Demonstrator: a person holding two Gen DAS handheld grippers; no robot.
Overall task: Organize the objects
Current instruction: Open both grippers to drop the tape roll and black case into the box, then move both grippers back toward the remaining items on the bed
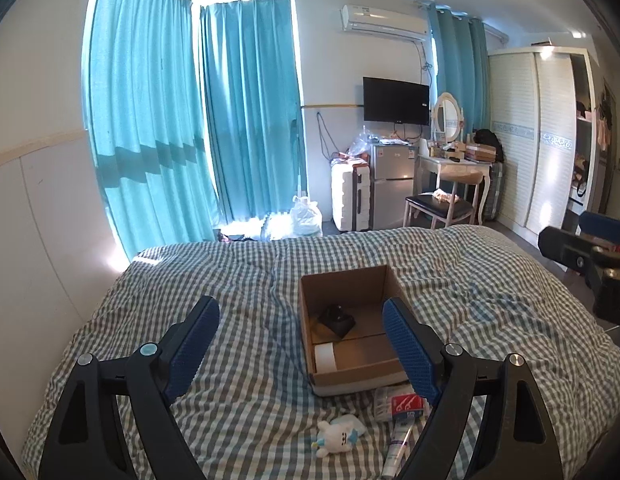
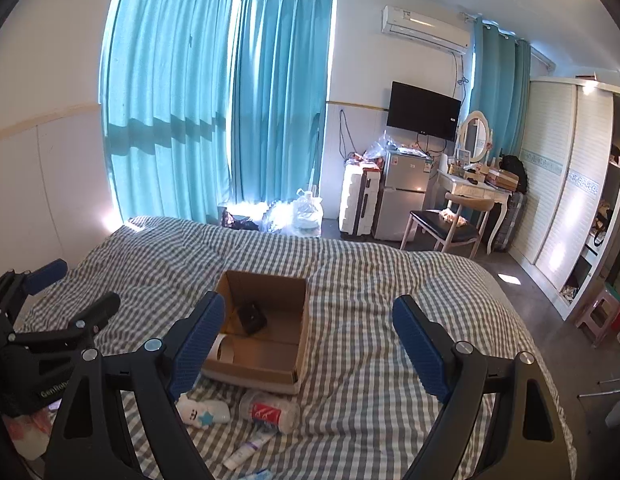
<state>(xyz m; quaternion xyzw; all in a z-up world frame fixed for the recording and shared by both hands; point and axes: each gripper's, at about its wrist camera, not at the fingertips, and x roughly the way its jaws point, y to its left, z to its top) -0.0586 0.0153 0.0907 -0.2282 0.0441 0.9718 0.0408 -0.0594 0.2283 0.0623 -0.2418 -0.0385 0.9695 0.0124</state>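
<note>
**A:** Start with your left wrist view. Where do you stand?

**B:** Your left gripper (image 1: pixel 301 344) has its jaws spread wide with nothing between the pads. Past them the cardboard box (image 1: pixel 351 326) sits open on the checked bedspread (image 1: pixel 238 280), already holding a black item (image 1: pixel 337 319) and a white roll (image 1: pixel 325 357). Just in front of the box lie a white plush toy (image 1: pixel 337 435), a clear packet with a red label (image 1: pixel 397 403) and a white tube (image 1: pixel 397 446), all still outside it.

**A:** And the right wrist view?

**B:** Your right gripper (image 2: pixel 308 346) is likewise open and empty, above the bedspread beside the box (image 2: pixel 266 328). The plush toy (image 2: pixel 204 411), packet (image 2: pixel 270 412) and tube (image 2: pixel 246 450) lie near its left finger.

**A:** So which step is this?

**B:** I'd judge you're between picks: some things are boxed, three remain. Next you need to tip one gripper down over a loose item, probably the plush toy, centre it between the pads, close gently, then carry it over the box rim.
</note>
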